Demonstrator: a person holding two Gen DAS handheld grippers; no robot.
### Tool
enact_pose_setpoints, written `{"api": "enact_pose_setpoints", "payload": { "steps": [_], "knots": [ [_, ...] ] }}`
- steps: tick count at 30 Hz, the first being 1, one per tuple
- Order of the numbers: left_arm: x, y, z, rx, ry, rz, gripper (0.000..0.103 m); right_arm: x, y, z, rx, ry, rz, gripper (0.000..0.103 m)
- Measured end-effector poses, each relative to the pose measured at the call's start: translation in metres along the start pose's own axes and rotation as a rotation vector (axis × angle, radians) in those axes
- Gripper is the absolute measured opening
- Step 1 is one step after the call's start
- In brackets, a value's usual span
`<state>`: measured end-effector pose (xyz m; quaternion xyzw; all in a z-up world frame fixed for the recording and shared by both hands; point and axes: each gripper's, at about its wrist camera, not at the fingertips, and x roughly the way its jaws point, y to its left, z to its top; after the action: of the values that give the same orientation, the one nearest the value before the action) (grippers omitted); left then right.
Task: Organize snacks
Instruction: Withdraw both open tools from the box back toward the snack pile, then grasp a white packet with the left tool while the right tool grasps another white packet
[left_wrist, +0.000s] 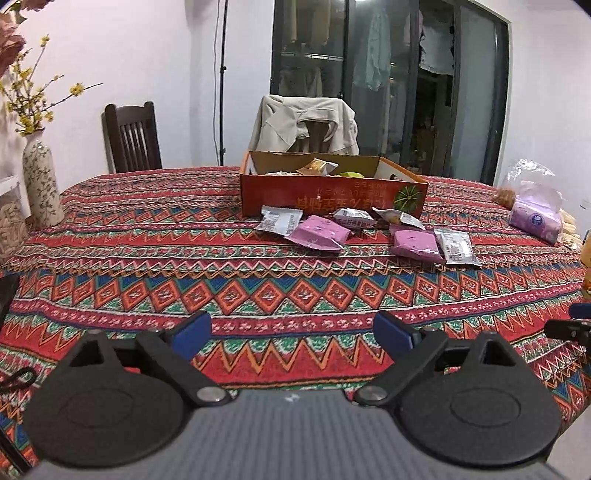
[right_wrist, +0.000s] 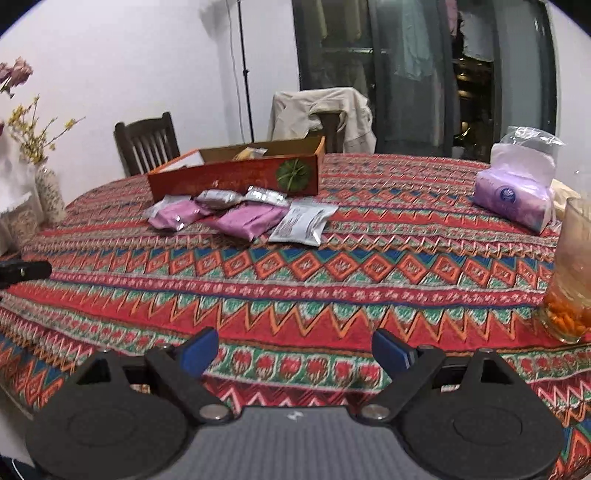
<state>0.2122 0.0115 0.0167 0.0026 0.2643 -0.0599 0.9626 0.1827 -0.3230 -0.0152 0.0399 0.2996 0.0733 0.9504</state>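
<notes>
An orange cardboard box (left_wrist: 325, 194) stands on the far middle of the table with a few snack packs inside; it also shows in the right wrist view (right_wrist: 236, 177). Several loose snack packs lie in front of it: pink packs (left_wrist: 321, 232) (right_wrist: 247, 219) and silver packs (left_wrist: 456, 247) (right_wrist: 303, 223). My left gripper (left_wrist: 291, 330) is open and empty, low over the near tablecloth, well short of the snacks. My right gripper (right_wrist: 293, 350) is open and empty, near the table's front edge.
A patterned tablecloth (left_wrist: 221, 280) covers the table. A flower vase (left_wrist: 40, 181) stands at the left. A purple tissue pack (right_wrist: 513, 199) and a glass jar (right_wrist: 570, 273) stand at the right. Two chairs (left_wrist: 131, 138) stand behind the table, one draped with a jacket (left_wrist: 306, 123).
</notes>
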Motion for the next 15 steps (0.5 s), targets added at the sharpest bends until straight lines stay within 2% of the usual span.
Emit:
{"api": "enact_pose_setpoints", "payload": {
  "steps": [9,15],
  "knots": [
    [0.039,0.003,0.015,0.01,0.035,-0.009,0.096,0.03,0.001,0.02,0.008,0.016,0.01,0.09],
    [0.078,0.011,0.047,0.052,0.03,-0.038,0.096,0.057,0.005,0.048,0.025,-0.009,0.055,0.089]
  ]
}}
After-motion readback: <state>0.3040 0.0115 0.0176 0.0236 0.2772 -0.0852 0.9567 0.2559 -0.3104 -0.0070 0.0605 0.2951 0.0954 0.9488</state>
